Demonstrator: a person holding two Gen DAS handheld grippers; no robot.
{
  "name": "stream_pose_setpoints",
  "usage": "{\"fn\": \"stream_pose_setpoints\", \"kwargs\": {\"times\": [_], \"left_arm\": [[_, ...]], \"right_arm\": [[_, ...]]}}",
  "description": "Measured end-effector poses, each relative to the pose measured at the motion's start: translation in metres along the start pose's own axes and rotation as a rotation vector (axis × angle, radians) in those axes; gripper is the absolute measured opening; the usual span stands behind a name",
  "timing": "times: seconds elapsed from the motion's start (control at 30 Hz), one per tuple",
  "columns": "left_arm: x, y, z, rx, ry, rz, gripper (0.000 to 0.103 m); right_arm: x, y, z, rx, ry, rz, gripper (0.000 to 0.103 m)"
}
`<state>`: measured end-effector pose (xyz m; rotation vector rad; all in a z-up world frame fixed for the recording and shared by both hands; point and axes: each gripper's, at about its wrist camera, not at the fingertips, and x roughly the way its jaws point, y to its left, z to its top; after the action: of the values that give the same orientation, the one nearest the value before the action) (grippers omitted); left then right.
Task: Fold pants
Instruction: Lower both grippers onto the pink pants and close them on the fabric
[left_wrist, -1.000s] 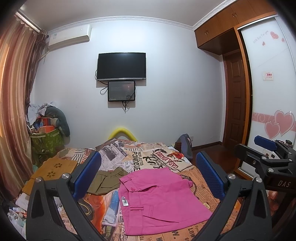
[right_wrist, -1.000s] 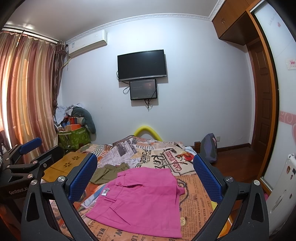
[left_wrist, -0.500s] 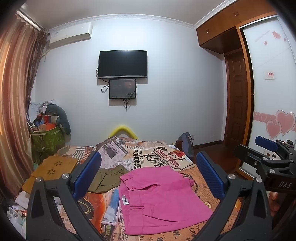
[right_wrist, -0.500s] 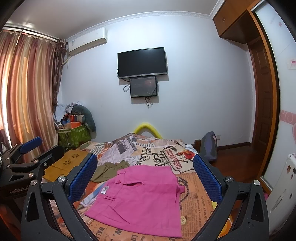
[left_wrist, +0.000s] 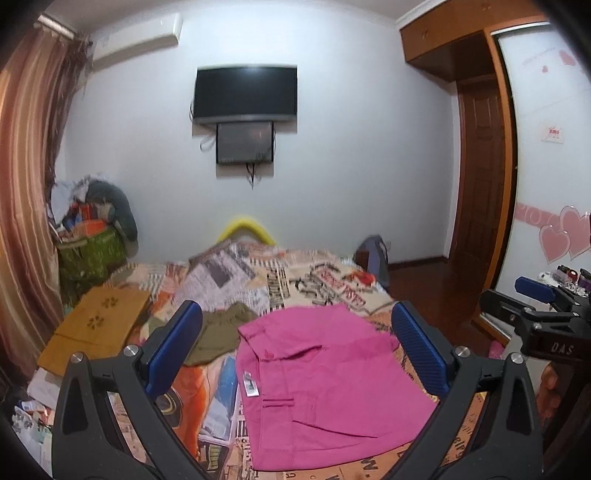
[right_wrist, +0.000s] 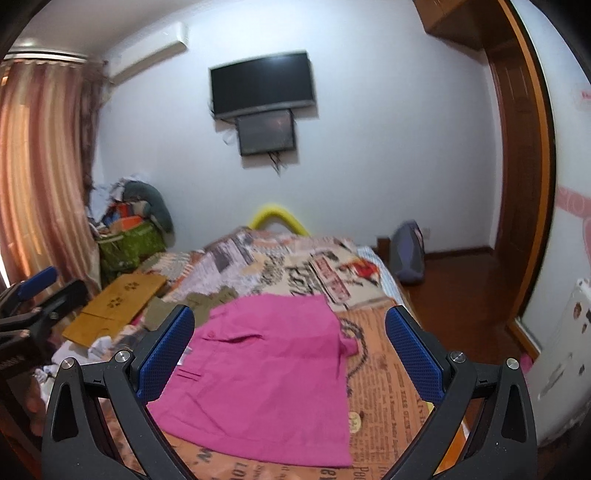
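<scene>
both grippers (left_wrist: 295, 347) (right_wrist: 290, 345) nearer one pink pants (left_wrist: 325, 380)

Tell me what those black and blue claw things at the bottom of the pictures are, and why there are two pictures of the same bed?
Those claws are grabbing tools. A person holds one in each hand, and each has a small camera looking out between its two blue fingers. So one picture comes from the left gripper and the other from the right gripper. That is why you see the bed twice, from slightly different sides. In each picture the other tool peeks in at the edge.

On the bed lie pink pants, which are the ones to fold. Beside them are an olive-green garment and a flat wooden board. Both claws are wide open and hold nothing yet.
</scene>
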<state>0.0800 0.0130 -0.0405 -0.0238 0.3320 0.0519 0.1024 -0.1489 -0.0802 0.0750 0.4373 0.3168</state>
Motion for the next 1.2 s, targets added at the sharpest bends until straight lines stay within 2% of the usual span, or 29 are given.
{"fn": "stream_pose_setpoints", "kwargs": {"times": [0.17, 0.2, 0.23, 0.3, 0.37, 0.43, 0.5, 0.57, 0.63, 0.73, 0.8, 0.97, 1.1, 1.17, 1.2], "left_arm": [[0.048, 0.016, -0.009, -0.015, 0.094, -0.009, 0.103], [0.058, 0.019, -0.011, -0.015, 0.113, -0.006, 0.101], [0.068, 0.021, -0.014, -0.017, 0.134, -0.005, 0.095], [0.092, 0.028, -0.02, -0.021, 0.198, -0.024, 0.087], [0.113, 0.035, -0.029, -0.036, 0.256, -0.046, 0.085], [0.14, 0.044, -0.04, -0.052, 0.324, -0.072, 0.085], [0.167, 0.053, -0.053, -0.069, 0.395, -0.079, 0.083], [0.191, 0.062, -0.065, -0.091, 0.456, -0.078, 0.074], [0.218, 0.072, -0.078, -0.121, 0.53, -0.079, 0.061], [0.239, 0.08, -0.094, -0.128, 0.593, -0.077, 0.052], [0.253, 0.08, -0.103, -0.104, 0.628, -0.066, 0.049], [0.28, 0.077, -0.119, -0.065, 0.706, -0.093, 0.049], [0.296, 0.083, -0.127, -0.07, 0.737, -0.108, 0.049], [0.301, 0.082, -0.13, -0.065, 0.747, -0.123, 0.049], [0.301, 0.08, -0.131, -0.063, 0.744, -0.13, 0.049]], "right_arm": [[0.031, -0.023, -0.009, 0.021, 0.084, -0.036, 0.103], [0.037, -0.026, -0.012, 0.016, 0.102, -0.049, 0.103], [0.046, -0.03, -0.015, 0.009, 0.12, -0.061, 0.101], [0.058, -0.037, -0.019, 0.003, 0.156, -0.075, 0.093], [0.072, -0.045, -0.024, 0.006, 0.204, -0.072, 0.087], [0.083, -0.053, -0.029, 0.026, 0.238, -0.047, 0.073], [0.097, -0.059, -0.035, 0.048, 0.275, -0.023, 0.072], [0.11, -0.064, -0.041, 0.053, 0.3, -0.024, 0.072], [0.124, -0.066, -0.047, 0.034, 0.322, -0.039, 0.068], [0.145, -0.068, -0.057, 0.006, 0.357, -0.041, 0.066], [0.159, -0.072, -0.064, 0.014, 0.383, -0.031, 0.065], [0.197, -0.079, -0.078, 0.024, 0.472, -0.004, 0.065], [0.211, -0.074, -0.085, 0.022, 0.512, 0.052, 0.065], [0.216, -0.071, -0.087, 0.011, 0.533, 0.072, 0.063], [0.22, -0.07, -0.09, 0.003, 0.551, 0.08, 0.057]]}}
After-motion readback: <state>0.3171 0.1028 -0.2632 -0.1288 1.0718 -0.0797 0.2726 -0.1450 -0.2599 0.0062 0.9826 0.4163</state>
